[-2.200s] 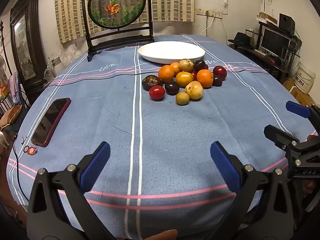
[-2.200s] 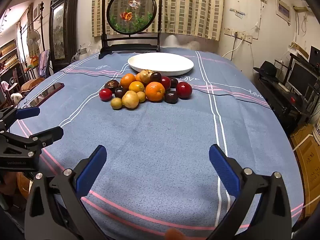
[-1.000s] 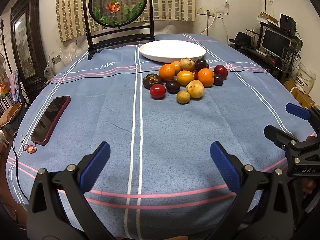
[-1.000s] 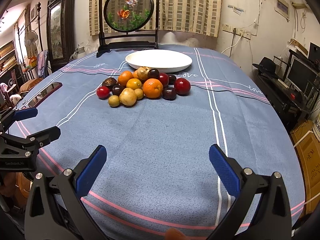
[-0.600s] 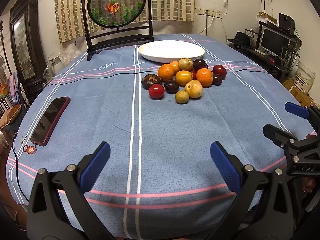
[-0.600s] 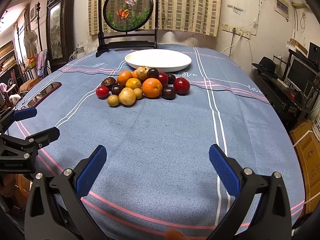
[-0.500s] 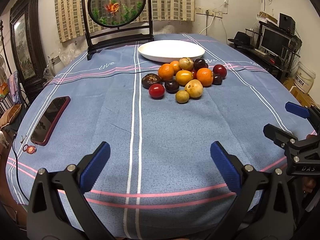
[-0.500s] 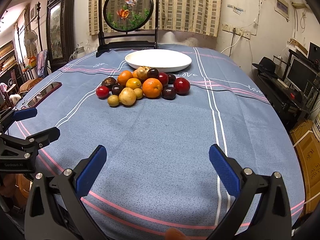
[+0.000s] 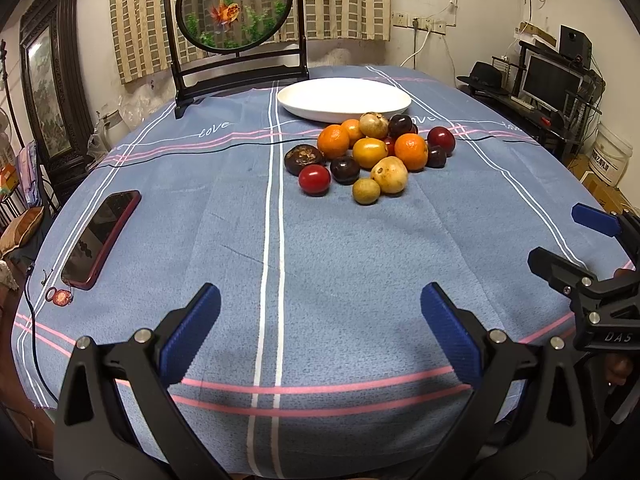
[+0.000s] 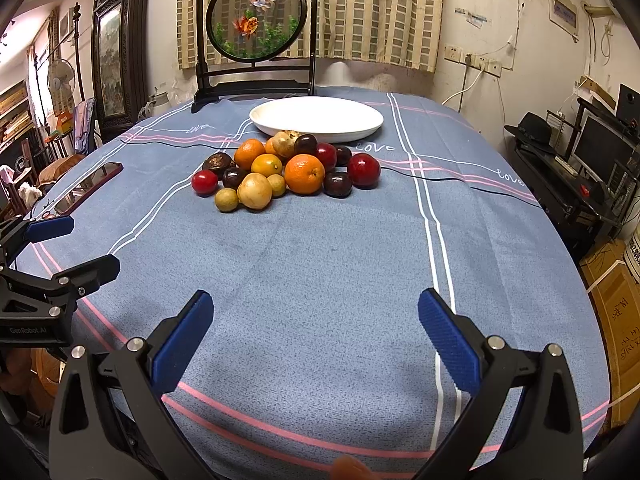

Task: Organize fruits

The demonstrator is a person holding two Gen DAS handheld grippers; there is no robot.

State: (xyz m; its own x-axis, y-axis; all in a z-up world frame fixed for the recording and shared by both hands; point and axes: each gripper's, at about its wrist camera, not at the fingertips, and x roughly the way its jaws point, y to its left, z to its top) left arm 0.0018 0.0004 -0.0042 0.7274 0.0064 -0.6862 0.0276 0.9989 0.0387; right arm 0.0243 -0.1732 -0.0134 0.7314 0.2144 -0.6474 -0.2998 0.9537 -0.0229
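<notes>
A pile of fruit [image 9: 372, 152] lies on the blue tablecloth: oranges, red and dark plums, yellow-brown fruits. It also shows in the right wrist view [image 10: 280, 172]. An empty white plate [image 9: 344, 98] stands just behind the pile, and shows in the right wrist view too [image 10: 316, 118]. My left gripper [image 9: 320, 320] is open and empty, low over the near table edge, far from the fruit. My right gripper [image 10: 316, 328] is open and empty, also near the front edge. Each gripper shows at the side of the other's view.
A red-cased phone [image 9: 100, 236] lies at the table's left edge with a small charm beside it. A round goldfish screen on a dark stand [image 9: 236, 32] stands behind the plate. A desk with monitors [image 9: 560, 80] is off to the right.
Both grippers have stayed open and almost still. The views have only shifted slightly; the fruit and plate have not moved.
</notes>
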